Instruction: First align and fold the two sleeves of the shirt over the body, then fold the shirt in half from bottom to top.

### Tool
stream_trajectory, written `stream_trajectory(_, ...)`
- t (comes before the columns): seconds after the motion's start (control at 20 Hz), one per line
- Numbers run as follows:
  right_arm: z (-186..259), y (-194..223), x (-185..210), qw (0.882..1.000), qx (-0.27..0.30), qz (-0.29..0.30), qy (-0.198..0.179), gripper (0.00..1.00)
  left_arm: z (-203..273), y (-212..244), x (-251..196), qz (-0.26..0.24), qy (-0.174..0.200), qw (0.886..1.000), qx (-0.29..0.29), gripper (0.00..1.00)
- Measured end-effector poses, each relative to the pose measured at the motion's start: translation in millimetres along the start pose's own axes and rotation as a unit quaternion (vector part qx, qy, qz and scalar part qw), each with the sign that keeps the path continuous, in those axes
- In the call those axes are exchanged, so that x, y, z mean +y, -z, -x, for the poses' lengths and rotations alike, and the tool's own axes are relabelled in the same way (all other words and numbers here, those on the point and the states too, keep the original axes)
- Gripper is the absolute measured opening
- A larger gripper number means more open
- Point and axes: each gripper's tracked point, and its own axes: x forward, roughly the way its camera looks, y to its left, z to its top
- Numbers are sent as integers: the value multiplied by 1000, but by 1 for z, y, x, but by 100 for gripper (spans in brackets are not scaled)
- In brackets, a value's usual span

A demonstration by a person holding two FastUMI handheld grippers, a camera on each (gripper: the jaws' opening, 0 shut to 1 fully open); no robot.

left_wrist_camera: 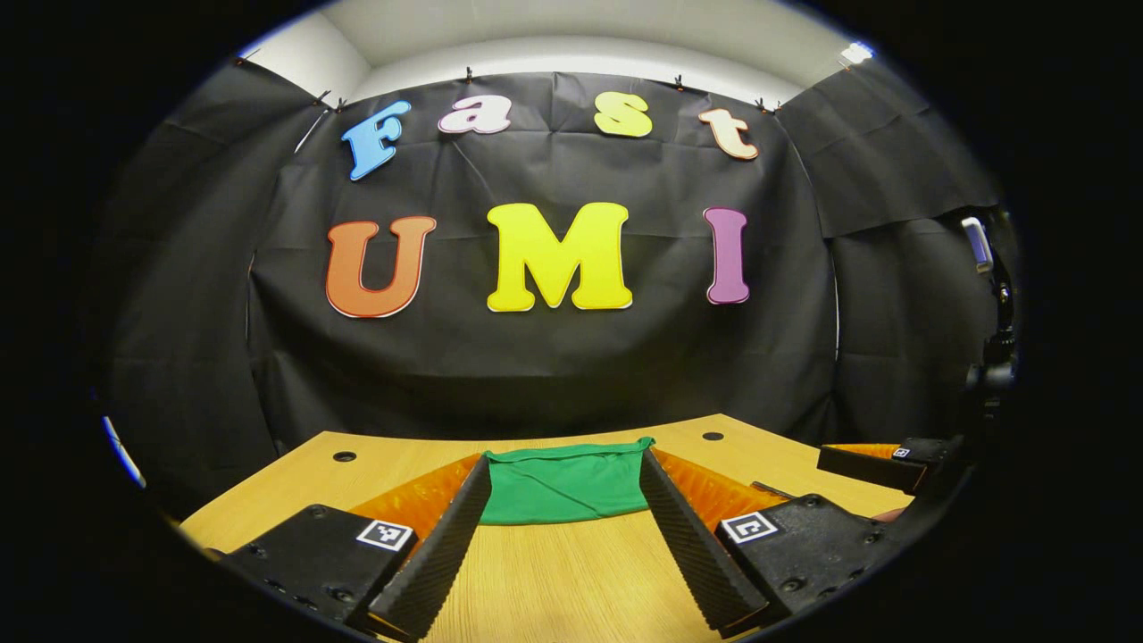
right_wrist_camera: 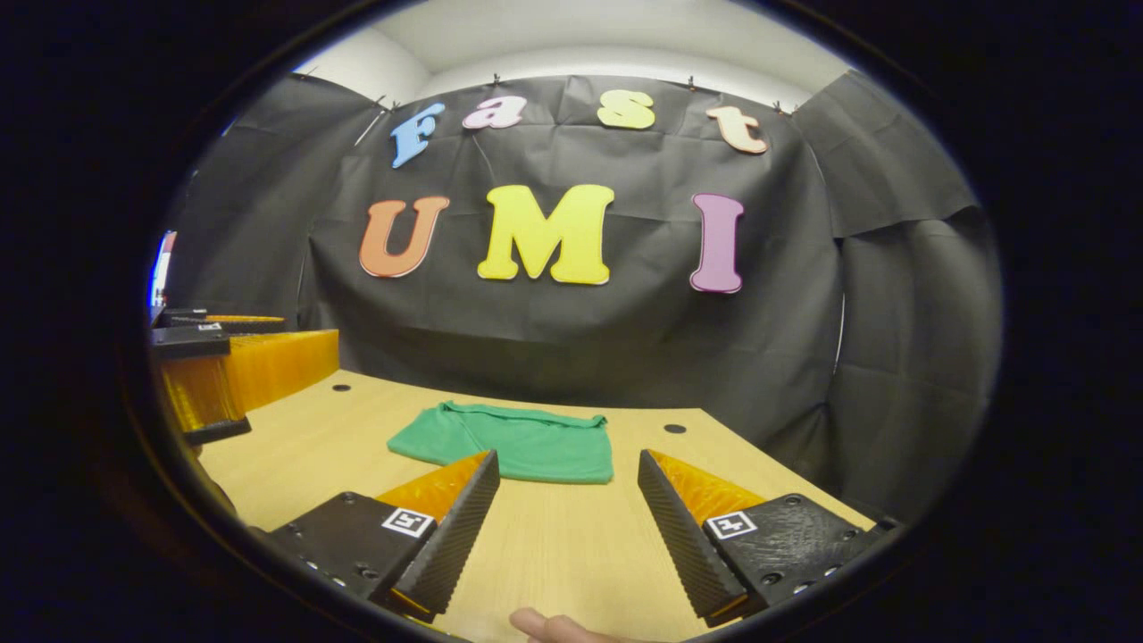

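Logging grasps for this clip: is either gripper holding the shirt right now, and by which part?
Nothing is held. The left gripper and the right gripper are open above the table, short of the green shirt.

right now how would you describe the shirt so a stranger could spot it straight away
Start at the wooden table in front of the black cloth wall. Near its far edge, ahead of the open right tongs, lies the green shirt, flat and already folded small. It is the only cloth on the table.

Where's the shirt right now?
The shirt lies flat mid-table, toward the back wall, beyond both grippers' open fingers; neither touches it.
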Motion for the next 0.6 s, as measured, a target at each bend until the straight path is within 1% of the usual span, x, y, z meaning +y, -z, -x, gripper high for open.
stream_trajectory(0.15,-1,7,-1,1000,2,9,1,95,-2,1,4,-2,-6,1000,3,100)
stream_trajectory(0.25,-1,10,-1,1000,4,13,1,93,-3,2,4,-2,-6,1000,5,100)
stream_trajectory(0.3,-1,10,-2,1000,3,14,1,95,-4,4,4,-3,-7,1000,6,100)
stream_trajectory(0.6,-2,19,-3,1000,10,14,2,95,-5,4,4,-4,-9,1000,8,100)
